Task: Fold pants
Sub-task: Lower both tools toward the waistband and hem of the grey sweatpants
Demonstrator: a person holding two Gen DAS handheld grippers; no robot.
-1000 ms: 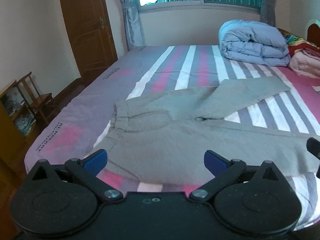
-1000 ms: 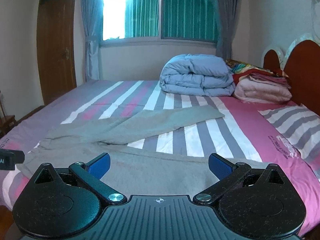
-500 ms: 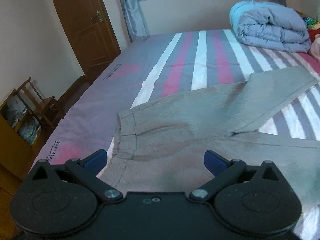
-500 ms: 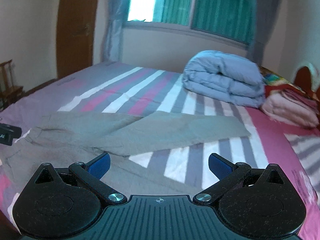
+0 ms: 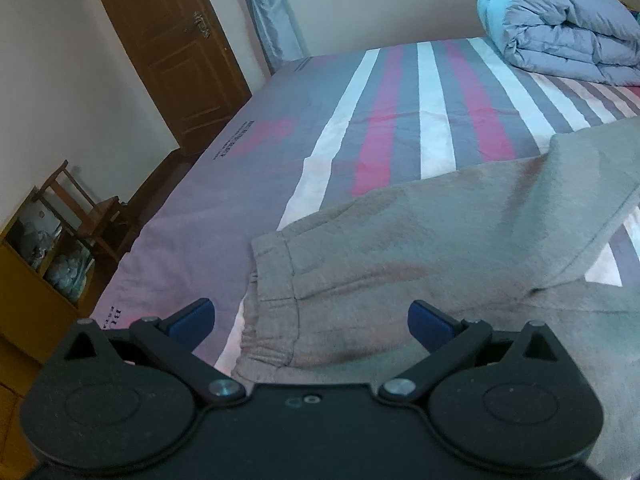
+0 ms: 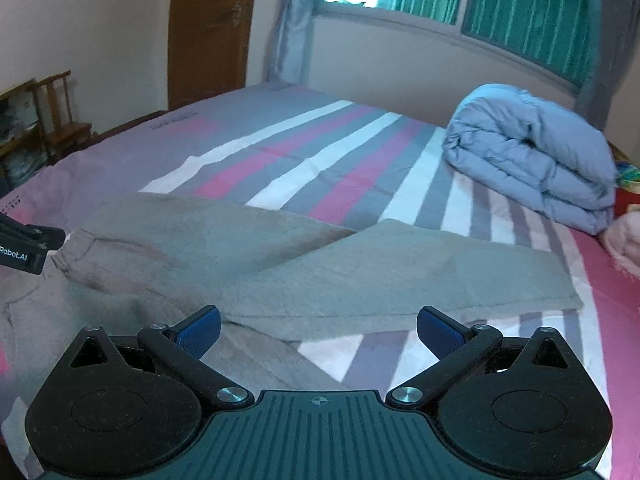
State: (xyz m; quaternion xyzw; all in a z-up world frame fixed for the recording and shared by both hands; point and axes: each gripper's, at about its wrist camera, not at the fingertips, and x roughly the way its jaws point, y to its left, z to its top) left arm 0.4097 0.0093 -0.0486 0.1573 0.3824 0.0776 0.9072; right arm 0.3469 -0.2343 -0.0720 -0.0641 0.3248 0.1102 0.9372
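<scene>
Grey sweatpants (image 5: 420, 248) lie spread on the striped bed, legs splayed apart. The elastic waistband (image 5: 272, 292) shows in the left wrist view, just ahead of my left gripper (image 5: 310, 320), which is open above it with nothing between its blue pads. In the right wrist view the pants (image 6: 280, 264) stretch across, the far leg ending at a hem (image 6: 568, 284) on the right. My right gripper (image 6: 319, 330) is open, hovering over the near leg close to the crotch. The left gripper's tip (image 6: 24, 248) shows at that view's left edge by the waistband.
A folded blue duvet (image 6: 532, 160) sits at the back right of the bed (image 6: 280, 148), with pink bedding (image 6: 624, 236) beside it. A wooden door (image 5: 172, 52), a small chair (image 5: 84, 208) and a shelf unit (image 5: 36, 256) stand left of the bed.
Both grippers have moved forward and lower toward the pants. The left one now sits close over the waistband; the right view has turned left toward the crotch and far leg. Both stay open.
</scene>
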